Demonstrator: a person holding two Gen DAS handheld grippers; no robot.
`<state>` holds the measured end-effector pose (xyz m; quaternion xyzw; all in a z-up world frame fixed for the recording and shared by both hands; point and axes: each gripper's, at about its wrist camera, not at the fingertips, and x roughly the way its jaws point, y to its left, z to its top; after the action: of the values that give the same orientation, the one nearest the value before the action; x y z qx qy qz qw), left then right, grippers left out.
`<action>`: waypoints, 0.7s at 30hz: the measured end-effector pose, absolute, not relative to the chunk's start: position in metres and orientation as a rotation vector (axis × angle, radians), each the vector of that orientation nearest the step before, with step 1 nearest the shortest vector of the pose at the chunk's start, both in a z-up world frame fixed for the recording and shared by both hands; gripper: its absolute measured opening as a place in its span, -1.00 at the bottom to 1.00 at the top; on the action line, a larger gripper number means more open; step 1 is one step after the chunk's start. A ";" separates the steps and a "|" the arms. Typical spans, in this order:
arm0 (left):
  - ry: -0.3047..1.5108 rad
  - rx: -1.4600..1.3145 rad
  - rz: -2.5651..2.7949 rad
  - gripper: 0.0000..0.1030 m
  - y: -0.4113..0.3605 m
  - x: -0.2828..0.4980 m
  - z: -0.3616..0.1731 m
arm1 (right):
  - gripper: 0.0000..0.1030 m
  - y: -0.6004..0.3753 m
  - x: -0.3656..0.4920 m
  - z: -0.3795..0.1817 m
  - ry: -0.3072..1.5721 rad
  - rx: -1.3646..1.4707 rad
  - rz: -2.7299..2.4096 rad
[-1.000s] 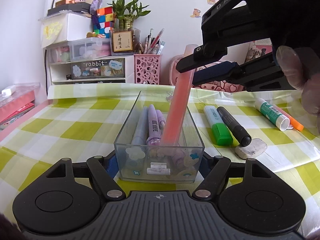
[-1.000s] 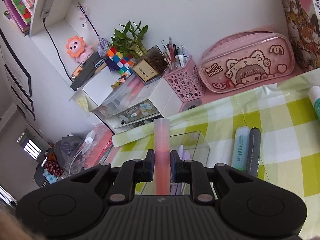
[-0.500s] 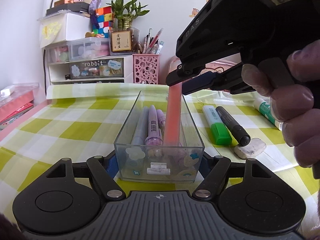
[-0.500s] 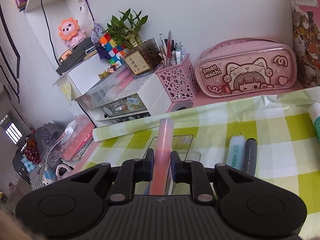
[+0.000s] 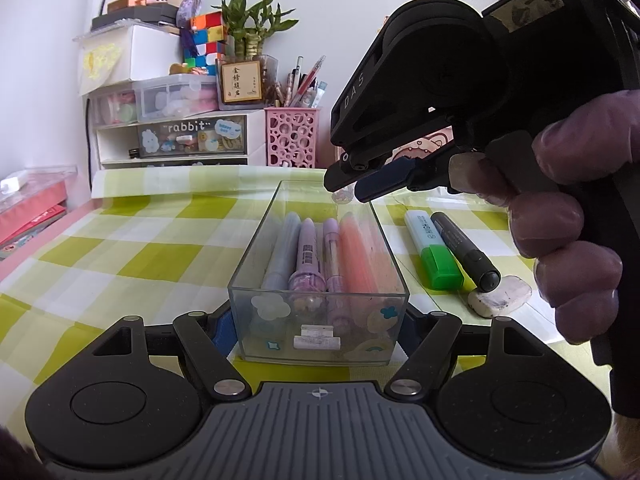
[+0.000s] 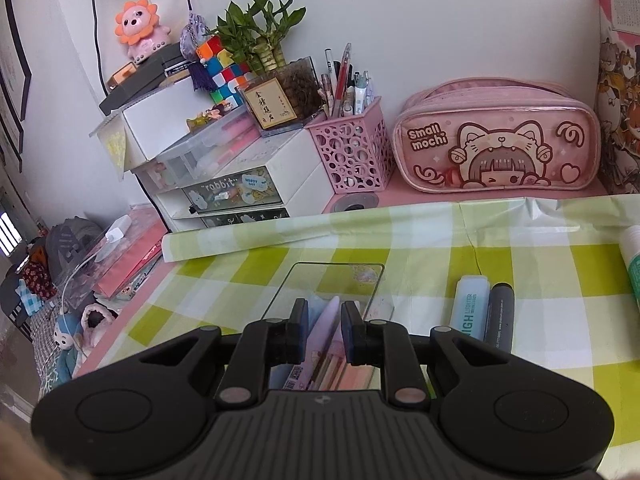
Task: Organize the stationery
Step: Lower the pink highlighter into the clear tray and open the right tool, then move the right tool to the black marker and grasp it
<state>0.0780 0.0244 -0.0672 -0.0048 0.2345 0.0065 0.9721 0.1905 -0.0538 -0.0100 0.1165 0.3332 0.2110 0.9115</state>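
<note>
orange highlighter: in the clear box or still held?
In. The orange highlighter lies flat inside the clear plastic box beside the purple pens; the right gripper is open above, holding nothing.

Left gripper fingers clamp clear box; pink highlighter lies inside.

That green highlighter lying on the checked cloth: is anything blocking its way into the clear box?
Nothing visible blocks it. The green highlighter lies just right of the clear box, whose top is open. The right gripper hovers open above the box's far end, holding nothing. Only the box's right wall separates them.
</note>
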 end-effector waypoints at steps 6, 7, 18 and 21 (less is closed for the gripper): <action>0.471 -0.010 0.013 0.42 0.025 0.077 -0.068 | -0.59 -0.075 0.187 -0.003 0.665 0.268 0.398; 0.470 -0.010 0.013 0.42 0.025 0.077 -0.068 | -0.58 -0.080 0.186 -0.002 0.663 0.270 0.387; 0.472 -0.008 0.013 0.42 0.025 0.077 -0.068 | -0.12 -0.140 0.174 -0.010 0.662 0.256 0.207; 0.476 -0.004 0.014 0.42 0.025 0.077 -0.067 | -0.11 -0.145 0.174 -0.015 0.675 0.250 0.187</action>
<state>0.0766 0.0252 -0.0674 -0.0021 0.2358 0.0069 0.9718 0.1745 -0.1454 -0.0149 0.1222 0.3297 0.0912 0.9317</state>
